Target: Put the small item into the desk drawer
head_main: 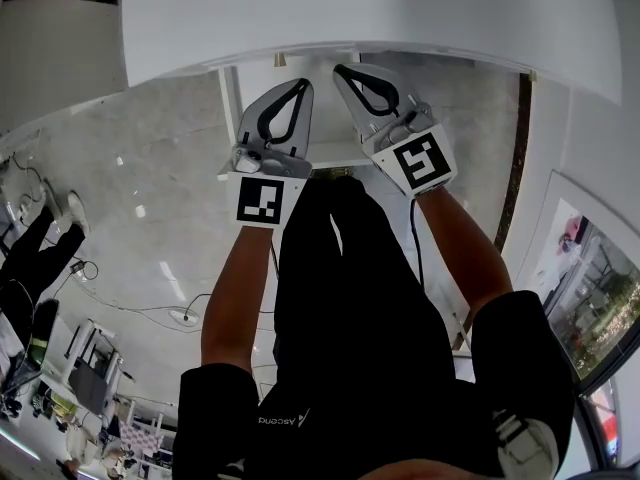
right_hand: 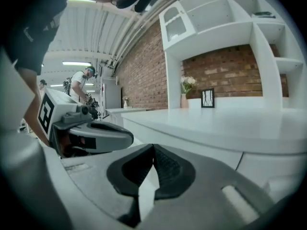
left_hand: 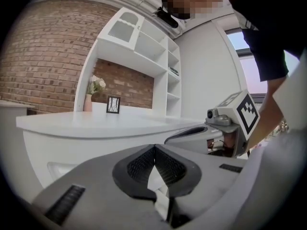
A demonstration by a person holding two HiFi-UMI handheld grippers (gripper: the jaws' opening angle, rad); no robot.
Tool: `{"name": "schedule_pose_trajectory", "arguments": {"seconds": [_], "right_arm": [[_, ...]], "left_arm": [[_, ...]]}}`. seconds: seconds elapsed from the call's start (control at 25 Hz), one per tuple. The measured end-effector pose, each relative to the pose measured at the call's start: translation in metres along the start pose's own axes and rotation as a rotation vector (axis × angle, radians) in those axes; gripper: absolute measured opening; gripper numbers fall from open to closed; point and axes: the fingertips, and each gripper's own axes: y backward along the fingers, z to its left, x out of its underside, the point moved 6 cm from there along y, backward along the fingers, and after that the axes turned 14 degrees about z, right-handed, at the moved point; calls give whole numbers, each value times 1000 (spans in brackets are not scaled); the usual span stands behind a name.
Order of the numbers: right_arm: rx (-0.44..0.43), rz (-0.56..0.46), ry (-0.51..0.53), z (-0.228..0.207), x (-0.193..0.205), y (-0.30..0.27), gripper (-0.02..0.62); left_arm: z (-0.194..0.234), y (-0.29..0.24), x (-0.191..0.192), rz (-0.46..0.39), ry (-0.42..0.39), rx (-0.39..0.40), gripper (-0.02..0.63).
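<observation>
- Item to be stowed showed in no view; I could not say where it lay, and neither tong carried it.
- Left gripper [left_hand: 154,148] had its jaws pressed together, with nothing between the ribbed pads.
- Right gripper [right_hand: 153,147] was likewise closed tight on nothing.
- From the head view both tools pointed at the desk [head_main: 400,18], their tips just beside each other at its front edge, above my operator's legs.
- On the desk front I saw a pale recess [left_hand: 64,169], which I took for a drawer pull. No drawer looked open, though I could not be sure.
- Further back stood a vase of flowers [left_hand: 92,96] and a small picture frame [left_hand: 113,104] under the white shelving [left_hand: 144,47].
- Risks as I judged them:
  - Closed jaws could neither hook the pull nor take the item, so reaching without parting them would only shove things.
  - The tips sat close enough that swinging one could knock the other.
  - Lifting either tool could strike the overhanging desktop.
</observation>
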Motion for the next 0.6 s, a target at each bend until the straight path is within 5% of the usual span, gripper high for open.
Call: {"name": "schedule_pose_trajectory", "arguments": {"seconds": [0.6], "right_arm": [[-63,-263,-24,38,-139,107,3]], "left_arm": [[-30,96,-137,-117,-65,-11,-2]]}}
